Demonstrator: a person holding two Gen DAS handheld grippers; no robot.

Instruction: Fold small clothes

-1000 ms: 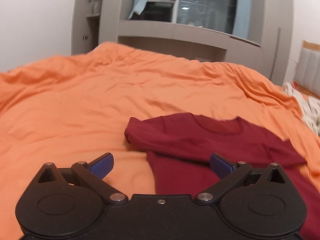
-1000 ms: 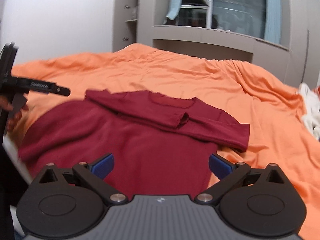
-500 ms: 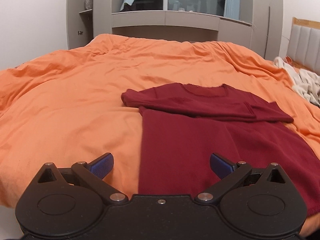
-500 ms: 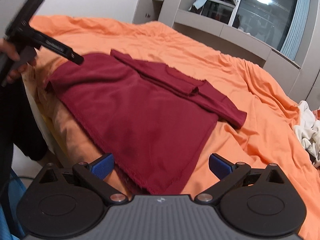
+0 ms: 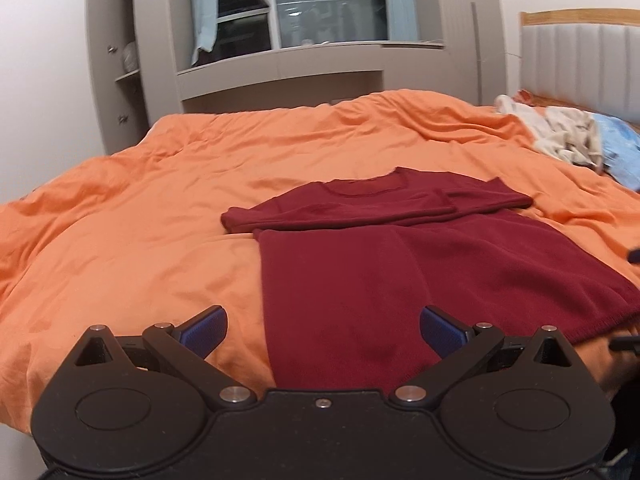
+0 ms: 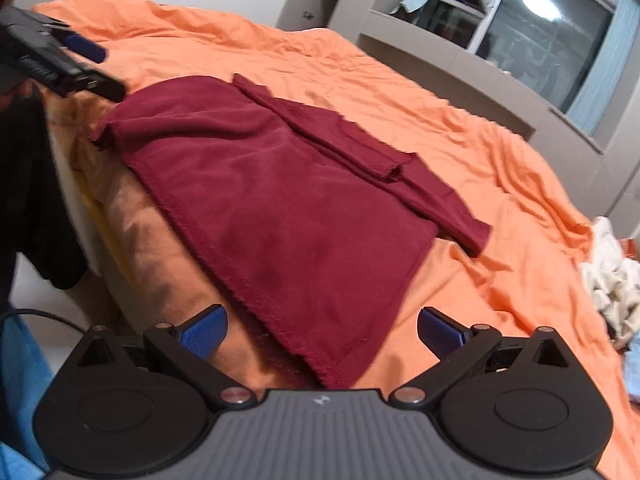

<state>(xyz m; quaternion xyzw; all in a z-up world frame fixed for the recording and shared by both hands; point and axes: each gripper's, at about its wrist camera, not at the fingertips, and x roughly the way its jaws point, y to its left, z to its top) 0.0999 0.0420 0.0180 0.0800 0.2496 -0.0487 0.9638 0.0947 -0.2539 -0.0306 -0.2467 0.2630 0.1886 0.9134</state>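
A dark red long-sleeved top (image 5: 384, 264) (image 6: 288, 208) lies flat on the orange bedcover (image 5: 160, 200), both sleeves folded across the chest, collar on the far side. Its hem reaches the bed's near edge. My left gripper (image 5: 323, 330) hovers open over the hem's left corner, nothing between its blue pads (image 5: 204, 330). My right gripper (image 6: 320, 332) is open too, above the hem's right corner, holding nothing. The left gripper (image 6: 60, 64) also shows in the right wrist view at the upper left.
A heap of white and blue clothes (image 5: 572, 138) (image 6: 612, 280) lies at the right near the padded headboard (image 5: 580, 64). Grey shelving and a dark window (image 5: 328, 12) stand behind the bed. The mattress side (image 6: 100, 216) drops to the floor at the left.
Both grippers have pulled back toward the near edge of the bed and away from the top, which now lies released and spread flat. Both views have swung rightward.
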